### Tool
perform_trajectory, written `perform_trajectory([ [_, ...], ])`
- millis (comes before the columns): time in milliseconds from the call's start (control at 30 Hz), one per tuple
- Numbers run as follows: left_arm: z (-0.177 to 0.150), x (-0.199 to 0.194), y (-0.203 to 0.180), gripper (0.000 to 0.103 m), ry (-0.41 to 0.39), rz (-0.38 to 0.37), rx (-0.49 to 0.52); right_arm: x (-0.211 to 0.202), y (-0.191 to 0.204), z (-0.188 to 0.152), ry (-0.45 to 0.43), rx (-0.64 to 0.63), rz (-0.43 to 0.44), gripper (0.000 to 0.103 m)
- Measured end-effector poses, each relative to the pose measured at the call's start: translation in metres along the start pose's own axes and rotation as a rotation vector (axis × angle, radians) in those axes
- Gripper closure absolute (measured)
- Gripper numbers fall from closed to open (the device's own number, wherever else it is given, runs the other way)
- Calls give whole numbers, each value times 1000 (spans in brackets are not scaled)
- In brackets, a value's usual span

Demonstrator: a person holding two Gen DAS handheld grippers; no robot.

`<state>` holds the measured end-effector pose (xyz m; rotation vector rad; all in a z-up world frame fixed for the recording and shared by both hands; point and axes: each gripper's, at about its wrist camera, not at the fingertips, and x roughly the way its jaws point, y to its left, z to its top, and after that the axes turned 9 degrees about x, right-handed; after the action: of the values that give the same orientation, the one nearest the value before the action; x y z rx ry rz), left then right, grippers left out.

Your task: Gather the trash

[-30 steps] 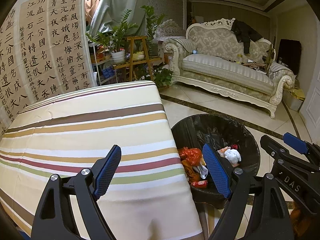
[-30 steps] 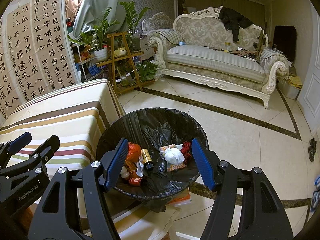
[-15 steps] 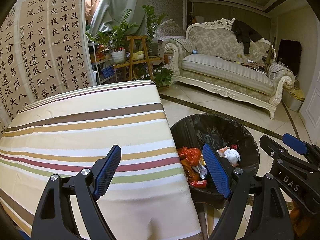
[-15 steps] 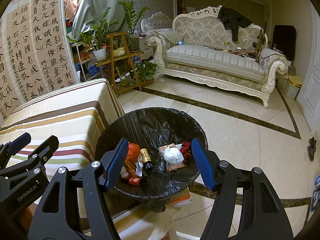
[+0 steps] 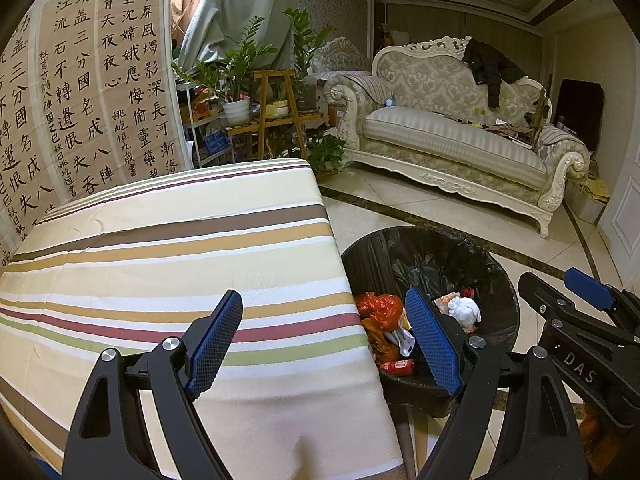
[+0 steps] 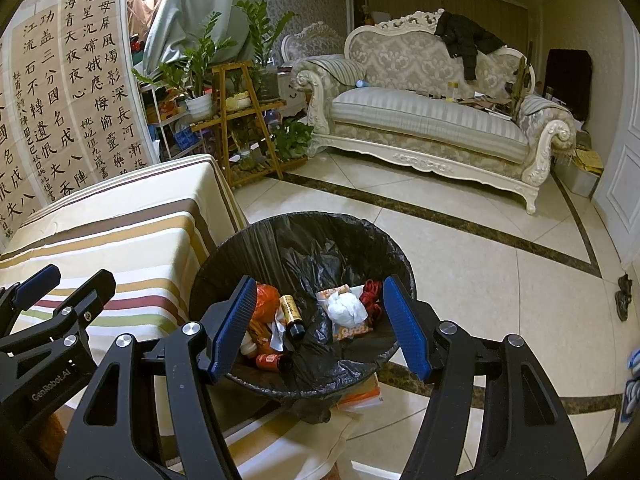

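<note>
Both the left claw (image 5: 324,338), marked "GenRobot.AI", and the right claw (image 6: 320,326), marked "DAS", gaped empty beside the bin (image 6: 256,240).

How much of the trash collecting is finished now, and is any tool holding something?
Done: trash lies in the bin: a white wad, a bottle, an orange bag. In hand: nothing; the left tool and right tool are open and empty. Left: no trash shows on the table.
</note>
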<state>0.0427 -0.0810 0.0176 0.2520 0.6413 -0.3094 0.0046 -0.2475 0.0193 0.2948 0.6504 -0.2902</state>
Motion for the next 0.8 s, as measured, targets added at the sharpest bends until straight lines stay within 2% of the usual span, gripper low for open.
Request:
perform_trajectory([
  [800, -5, 1, -5, 22, 0, 10, 1, -2, 0, 0, 5, -1, 0, 39],
])
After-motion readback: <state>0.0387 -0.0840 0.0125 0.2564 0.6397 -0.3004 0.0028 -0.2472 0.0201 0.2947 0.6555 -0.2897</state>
